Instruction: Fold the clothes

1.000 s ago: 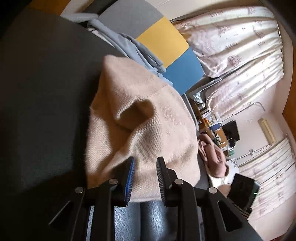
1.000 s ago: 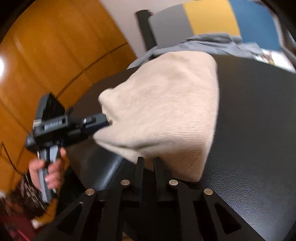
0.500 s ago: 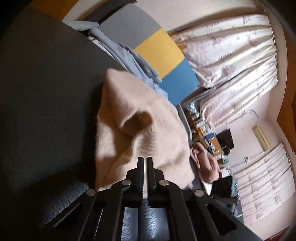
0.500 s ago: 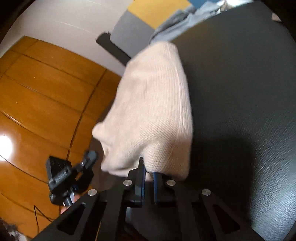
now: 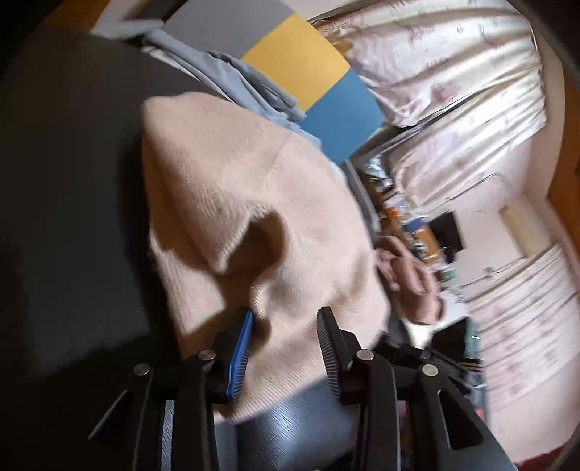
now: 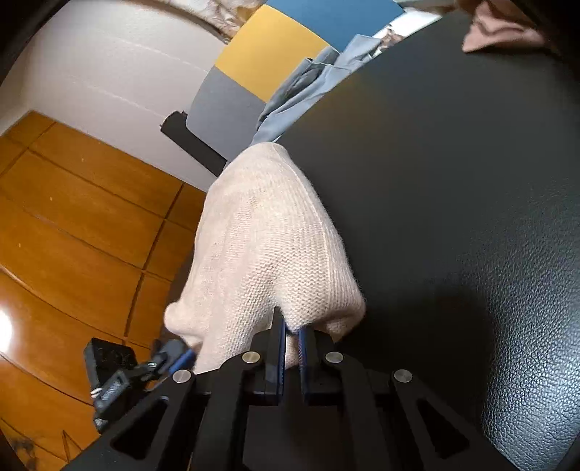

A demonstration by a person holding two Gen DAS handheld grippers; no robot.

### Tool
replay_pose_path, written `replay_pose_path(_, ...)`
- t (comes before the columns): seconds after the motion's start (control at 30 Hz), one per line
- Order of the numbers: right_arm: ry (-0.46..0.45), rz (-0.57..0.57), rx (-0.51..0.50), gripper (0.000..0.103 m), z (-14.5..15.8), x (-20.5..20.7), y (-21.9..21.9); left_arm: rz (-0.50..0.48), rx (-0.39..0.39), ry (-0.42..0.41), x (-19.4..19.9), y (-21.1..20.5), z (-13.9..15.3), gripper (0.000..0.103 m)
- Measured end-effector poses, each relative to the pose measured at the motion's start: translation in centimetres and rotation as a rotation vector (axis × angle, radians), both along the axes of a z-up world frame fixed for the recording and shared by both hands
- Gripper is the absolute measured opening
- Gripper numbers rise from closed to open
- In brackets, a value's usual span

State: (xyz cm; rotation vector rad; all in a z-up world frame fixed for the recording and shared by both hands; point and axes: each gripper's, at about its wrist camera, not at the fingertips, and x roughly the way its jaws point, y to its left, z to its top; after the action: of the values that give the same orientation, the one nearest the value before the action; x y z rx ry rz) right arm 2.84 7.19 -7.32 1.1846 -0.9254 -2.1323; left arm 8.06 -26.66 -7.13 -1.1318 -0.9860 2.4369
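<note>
A beige knit sweater [image 5: 235,203] lies bunched on a black leather surface [image 5: 72,181]. My left gripper [image 5: 286,315] sits at the sweater's near hem. Its jaws are opening; cloth lies loosely between them and the pads do not press on it. In the right wrist view the sweater [image 6: 268,235] hangs in a narrow fold from my right gripper [image 6: 290,326], which is shut on its near edge. The left gripper [image 6: 174,358] shows there at the sweater's lower left corner. A person's hand [image 5: 409,279] is just past the sweater's right edge.
A blue-grey garment [image 5: 232,72] lies at the far edge of the black surface [image 6: 471,181], before grey, yellow and blue panels [image 5: 301,61]. Curtains [image 5: 453,72] hang at the right and a wooden wall [image 6: 72,217] stands at the left. A pinkish cloth [image 6: 500,29] lies far right.
The left jaws closed at the hem, then spread apart again. The right gripper rolled and shut on the sweater's edge, drawing the cloth into a narrower fold.
</note>
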Motion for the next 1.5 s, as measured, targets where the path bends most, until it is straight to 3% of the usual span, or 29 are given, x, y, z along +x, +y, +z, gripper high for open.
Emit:
replay_pose_path(0.07,0.01,0.001,-0.009,0.007,0.0,-0.1,-0.1,0.049,-0.032,0.001,-0.4,0.0,0.2,0.036)
replay_pose_path(0.13,0.033,0.01,-0.01,0.007,0.2,-0.3,-0.3,0.031,-0.009,-0.016,-1.0,0.1,0.0,0.031)
replay_pose_path(0.17,0.036,0.013,-0.015,0.007,0.4,-0.3,-0.4,0.006,0.019,-0.018,-1.1,0.3,-0.2,0.024)
replay_pose_path(0.2,0.038,0.013,-0.019,0.007,0.5,-0.4,-0.4,-0.007,0.036,-0.028,-1.1,0.5,-0.5,0.007)
replay_pose_path(0.23,0.033,0.008,-0.02,0.007,0.4,-0.5,-0.4,-0.011,0.044,-0.03,-0.9,0.6,-0.6,0.003)
replay_pose_path(0.33,0.039,-0.025,-0.034,0.007,0.7,-0.5,0.4,0.063,0.09,0.068,2.1,-0.7,0.4,0.003)
replay_pose_path(0.43,0.082,-0.046,-0.044,0.007,1.2,-0.2,1.3,0.14,0.093,0.105,4.6,-2.1,0.8,0.003)
replay_pose_path(0.53,0.062,-0.041,-0.018,0.007,0.4,-0.3,1.0,0.11,0.084,0.094,5.1,-1.3,0.4,0.003)
replay_pose_path(0.6,0.031,-0.069,-0.052,0.007,-0.2,-0.5,1.5,0.076,0.024,0.091,5.0,0.2,0.2,0.003)
replay_pose_path(0.7,0.009,-0.093,-0.112,0.006,-0.6,-0.5,3.0,0.065,-0.087,0.016,4.3,2.1,-1.8,0.003)
replay_pose_path(0.8,-0.016,-0.07,-0.234,0.003,-0.1,0.1,3.8,0.109,-0.028,0.007,4.2,2.2,-2.3,0.003)
replay_pose_path(0.9,0.079,-0.047,-0.101,0.0,1.8,0.5,4.2,0.099,-0.068,0.016,3.7,2.6,-2.0,0.003)
replay_pose_path(0.97,0.027,-0.058,-0.051,0.0,0.7,-0.2,5.0,0.092,-0.075,0.02,3.9,2.7,-1.9,0.003)
replay_pose_path(1.0,0.0,-0.035,-0.096,0.001,0.0,-0.3,5.1,0.088,-0.086,0.03,4.2,2.9,-1.7,0.003)
replay_pose_path(1.1,-0.011,0.063,-0.109,0.006,0.2,-0.4,3.5,0.099,-0.081,0.051,5.2,2.6,-1.4,0.003)
replay_pose_path(1.17,-0.016,0.093,-0.099,0.03,0.1,-0.6,2.3,0.114,-0.048,0.037,5.3,2.0,-1.9,0.003)
replay_pose_path(1.2,-0.039,0.086,-0.109,0.047,-0.4,-0.8,2.0,0.119,-0.031,0.029,5.2,1.9,-2.1,0.003)
replay_pose_path(1.23,-0.059,0.077,-0.126,0.048,-0.8,-1.1,1.8,0.121,-0.023,0.027,5.0,2.0,-2.1,0.003)
replay_pose_path(1.33,-0.102,0.032,-0.148,0.045,-2.2,-2.3,1.2,0.114,-0.054,0.031,4.4,2.7,-1.9,0.003)
replay_pose_path(1.37,-0.114,0.023,-0.151,0.038,-2.6,-2.7,1.1,0.11,-0.07,0.031,4.3,3.0,-1.8,0.003)
replay_pose_path(1.4,-0.11,0.024,-0.166,0.013,-2.6,-2.9,1.1,0.109,-0.089,0.03,4.2,3.2,-1.8,0.003)
replay_pose_path(1.5,-0.045,0.038,-0.15,0.012,-1.0,-2.5,1.2,0.104,-0.168,0.034,4.3,3.6,-1.6,0.006)
